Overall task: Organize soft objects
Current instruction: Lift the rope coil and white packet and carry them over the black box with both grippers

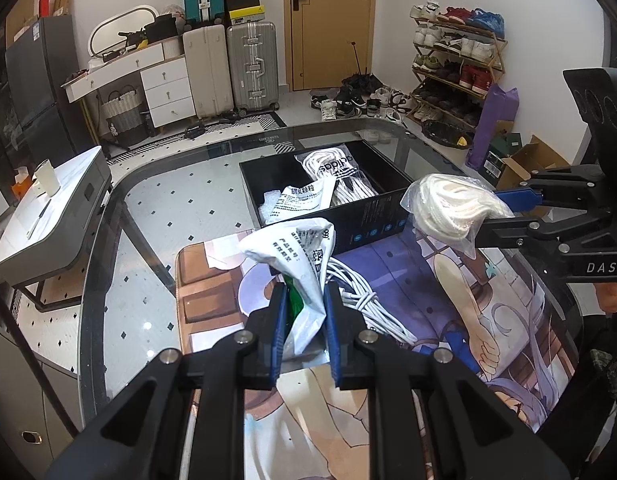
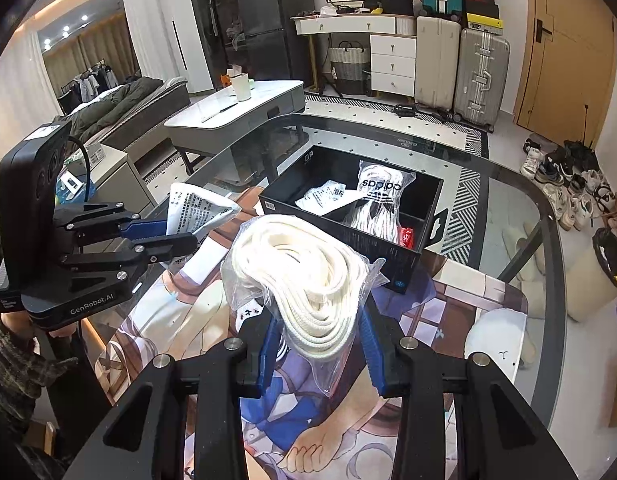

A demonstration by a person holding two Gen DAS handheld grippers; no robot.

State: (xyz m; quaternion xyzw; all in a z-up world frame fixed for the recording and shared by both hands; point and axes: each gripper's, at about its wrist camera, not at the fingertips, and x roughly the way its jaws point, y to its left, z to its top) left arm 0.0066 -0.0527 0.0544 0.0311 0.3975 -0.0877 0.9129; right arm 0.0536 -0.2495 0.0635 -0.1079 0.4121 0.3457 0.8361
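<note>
My left tongs (image 1: 304, 312) are clamped on a crumpled white printed packet (image 1: 298, 256), held above the picture mat (image 1: 448, 312) on the glass surface (image 1: 156, 208). My right tongs (image 2: 318, 340) are closed on a clear bag of white cord (image 2: 308, 276). Black box (image 2: 408, 256) just beyond holds two more packets. Loose white cable (image 1: 364, 300) lies on the mat.

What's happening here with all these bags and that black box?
A person is tidying soft packets off a glass table using two hand-held grippers. The left gripper pinches a crumpled white printed pouch, and the right gripper clamps a clear bag of white laces. Both are held up above the picture mat, in front of an open black box that already holds a similar pouch and laces. A white cable bundle lies on the mat.
</note>
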